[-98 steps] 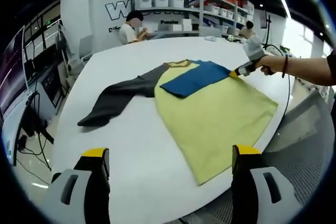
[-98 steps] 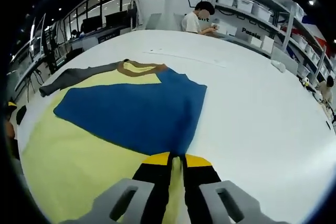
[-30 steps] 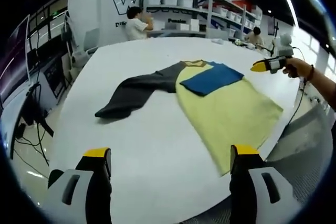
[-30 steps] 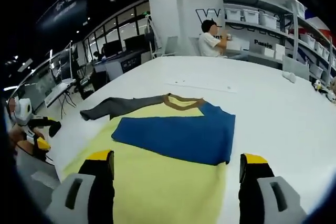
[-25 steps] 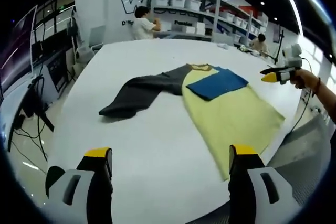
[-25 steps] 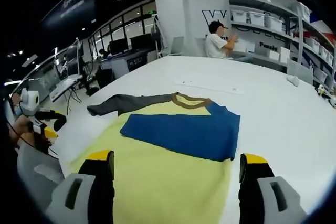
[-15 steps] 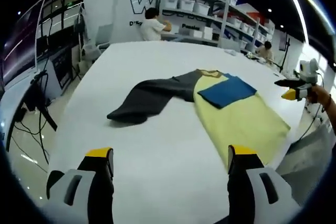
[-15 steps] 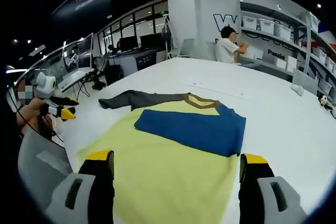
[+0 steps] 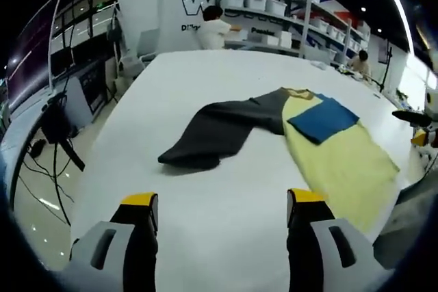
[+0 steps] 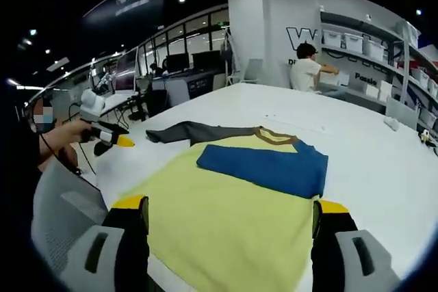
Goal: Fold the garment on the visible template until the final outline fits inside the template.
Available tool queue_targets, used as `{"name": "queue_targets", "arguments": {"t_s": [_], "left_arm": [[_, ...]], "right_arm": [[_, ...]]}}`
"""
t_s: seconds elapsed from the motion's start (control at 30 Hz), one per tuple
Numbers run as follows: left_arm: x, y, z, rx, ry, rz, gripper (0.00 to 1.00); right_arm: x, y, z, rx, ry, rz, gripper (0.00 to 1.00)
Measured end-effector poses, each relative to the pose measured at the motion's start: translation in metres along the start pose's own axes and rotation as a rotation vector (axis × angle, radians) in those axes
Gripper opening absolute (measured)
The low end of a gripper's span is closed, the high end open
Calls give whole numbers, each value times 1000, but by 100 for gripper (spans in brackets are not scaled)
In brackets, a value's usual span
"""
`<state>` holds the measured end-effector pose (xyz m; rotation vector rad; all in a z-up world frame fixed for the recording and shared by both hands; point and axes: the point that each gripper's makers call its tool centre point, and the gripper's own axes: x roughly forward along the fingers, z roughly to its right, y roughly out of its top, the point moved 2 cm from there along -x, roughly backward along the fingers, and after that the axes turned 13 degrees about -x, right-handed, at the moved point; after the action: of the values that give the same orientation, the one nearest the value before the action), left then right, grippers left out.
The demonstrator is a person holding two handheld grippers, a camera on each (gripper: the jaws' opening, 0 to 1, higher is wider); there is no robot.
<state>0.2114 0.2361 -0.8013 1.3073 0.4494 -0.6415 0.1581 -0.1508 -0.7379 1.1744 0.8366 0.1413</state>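
Observation:
The garment lies flat on the white table (image 9: 205, 73): a yellow body (image 9: 342, 162), a blue sleeve (image 9: 323, 117) folded across the chest, and a grey sleeve (image 9: 212, 131) stretched out to the side. My left gripper (image 9: 222, 202) is open, held back from the table's near edge and facing the grey sleeve. My right gripper (image 10: 231, 204) is open above the yellow body (image 10: 226, 217), short of the blue sleeve (image 10: 263, 165). The grey sleeve (image 10: 188, 131) and brown collar (image 10: 277, 136) lie beyond. The left gripper (image 10: 109, 138) appears at the left, held in a hand.
A grey mesh chair (image 10: 61, 217) stands at the table's edge by the yellow hem. Shelves with bins (image 9: 267, 5) line the far wall, where a person (image 9: 215, 29) sits. Desks and cables (image 9: 55, 121) are off the table's left side.
My right gripper let go of the blue sleeve, opened and drew back. The left gripper's view swung toward the grey sleeve. The garment lies still.

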Motion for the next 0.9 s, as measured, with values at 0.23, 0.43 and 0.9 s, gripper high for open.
{"name": "queue_targets", "arguments": {"t_s": [0.23, 0.43, 0.9], "left_arm": [[19, 12, -4, -41, 4, 19, 67], [32, 12, -11, -35, 27, 15, 61], [65, 13, -26, -29, 100, 3, 41]], "right_arm": [[-5, 3, -10, -33, 24, 7, 99], [-5, 2, -9, -22, 18, 17, 99], [-15, -8, 1, 39, -35, 18, 99]]}}
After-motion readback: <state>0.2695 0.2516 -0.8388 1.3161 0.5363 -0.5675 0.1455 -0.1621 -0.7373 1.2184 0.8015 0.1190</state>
